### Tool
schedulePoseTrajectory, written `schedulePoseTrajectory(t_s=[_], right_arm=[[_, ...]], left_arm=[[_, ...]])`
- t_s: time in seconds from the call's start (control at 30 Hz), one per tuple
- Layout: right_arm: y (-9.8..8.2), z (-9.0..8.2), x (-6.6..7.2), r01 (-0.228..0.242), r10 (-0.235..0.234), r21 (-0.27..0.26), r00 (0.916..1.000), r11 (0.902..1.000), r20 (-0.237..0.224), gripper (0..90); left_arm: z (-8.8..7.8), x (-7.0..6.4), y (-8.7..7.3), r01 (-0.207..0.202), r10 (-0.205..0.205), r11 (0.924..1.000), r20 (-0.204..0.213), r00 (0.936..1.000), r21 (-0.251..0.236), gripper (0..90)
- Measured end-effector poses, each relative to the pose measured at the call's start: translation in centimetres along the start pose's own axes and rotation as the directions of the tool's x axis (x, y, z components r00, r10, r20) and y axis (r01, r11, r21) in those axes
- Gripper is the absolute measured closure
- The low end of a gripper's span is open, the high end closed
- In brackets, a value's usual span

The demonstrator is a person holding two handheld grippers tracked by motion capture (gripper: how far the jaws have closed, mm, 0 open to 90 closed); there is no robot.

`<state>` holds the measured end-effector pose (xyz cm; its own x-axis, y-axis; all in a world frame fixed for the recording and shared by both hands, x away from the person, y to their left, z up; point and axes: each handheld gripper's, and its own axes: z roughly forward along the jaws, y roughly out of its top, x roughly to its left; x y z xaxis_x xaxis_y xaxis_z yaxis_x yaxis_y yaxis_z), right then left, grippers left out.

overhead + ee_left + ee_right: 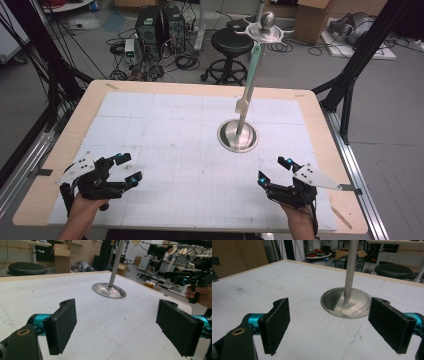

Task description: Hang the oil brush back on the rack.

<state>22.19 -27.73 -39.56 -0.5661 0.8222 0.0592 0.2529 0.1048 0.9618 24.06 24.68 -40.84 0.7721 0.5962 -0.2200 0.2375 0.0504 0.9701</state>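
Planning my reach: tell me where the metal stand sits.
In the high view the metal stand sits right of the table's centre, ahead of the right gripper.

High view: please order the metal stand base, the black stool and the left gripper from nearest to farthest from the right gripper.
1. Metal stand base, on the table, ahead and left of the right gripper.
2. Left gripper, across the table at the near left.
3. Black stool, on the floor beyond the far edge.

A robotics lab: beyond the hand-held grippers, past the desk (320, 125), stand computer towers (160, 27), tangled floor cables (150, 67), cardboard boxes (312, 17), a black stool (231, 42) and black frame struts (362, 47).
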Motion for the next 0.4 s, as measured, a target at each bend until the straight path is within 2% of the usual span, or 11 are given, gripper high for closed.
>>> schedulePoseTrajectory(t_s=[0.23,0.4], right_arm=[[-0.03,-0.1,-0.15,-0.008,0.008,-0.005,1.0,1.0,0.0,17.1],[-0.05,-0.11,-0.2,-0.011,0.011,-0.005,0.9999,0.9999,-0.001,17.1]], left_arm=[[0.03,0.01,-0.09,-0.015,0.015,0.9999,0.002,0.9999,0.008,17.4],[-0.02,0.1,-0.06,-0.01,0.01,0.9999,0.002,0.9999,-0.003,17.6]])
